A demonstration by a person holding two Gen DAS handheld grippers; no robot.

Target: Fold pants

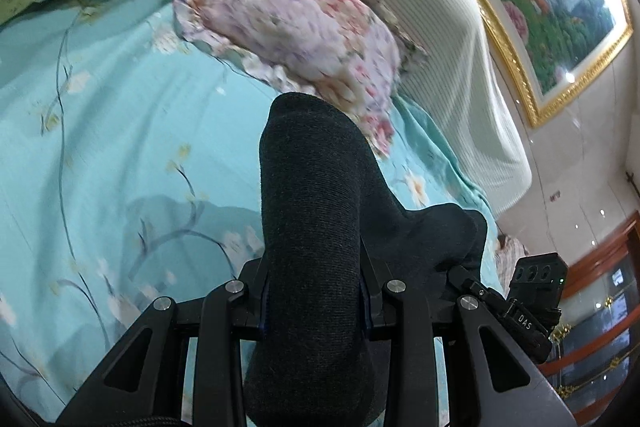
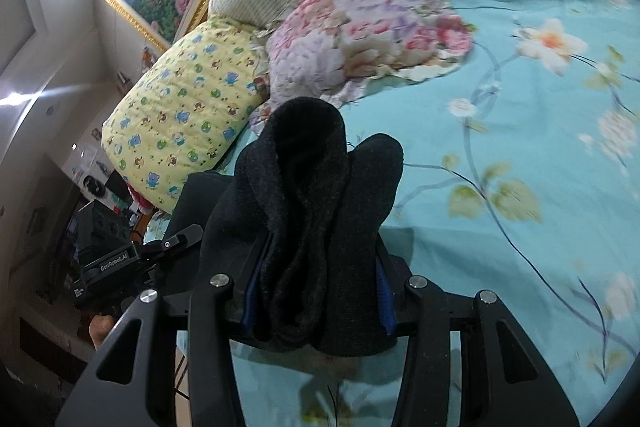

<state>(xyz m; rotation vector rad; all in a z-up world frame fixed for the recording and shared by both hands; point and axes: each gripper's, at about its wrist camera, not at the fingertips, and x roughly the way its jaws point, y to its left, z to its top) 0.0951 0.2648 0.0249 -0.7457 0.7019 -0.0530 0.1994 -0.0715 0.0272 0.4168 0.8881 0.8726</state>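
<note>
**Pants lifted in both grippers, fold not yet laid**

Left gripper (image 1: 314,311) and right gripper (image 2: 320,291) each have jaws clenched on bunched dark pants (image 1: 312,211), carried above the bed (image 1: 120,147). Pillows lie toward twelve o'clock. Judged mid-task: laying flat and folding over remain.

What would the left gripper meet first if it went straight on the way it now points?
Probably the floral pillow. The left gripper, shut on the dark pants, points toward it over the bed sheet; depth is unclear.

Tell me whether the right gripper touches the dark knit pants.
Touching. The right wrist view shows the right gripper with both blue pads pressed against bunched dark knit pants.
</note>
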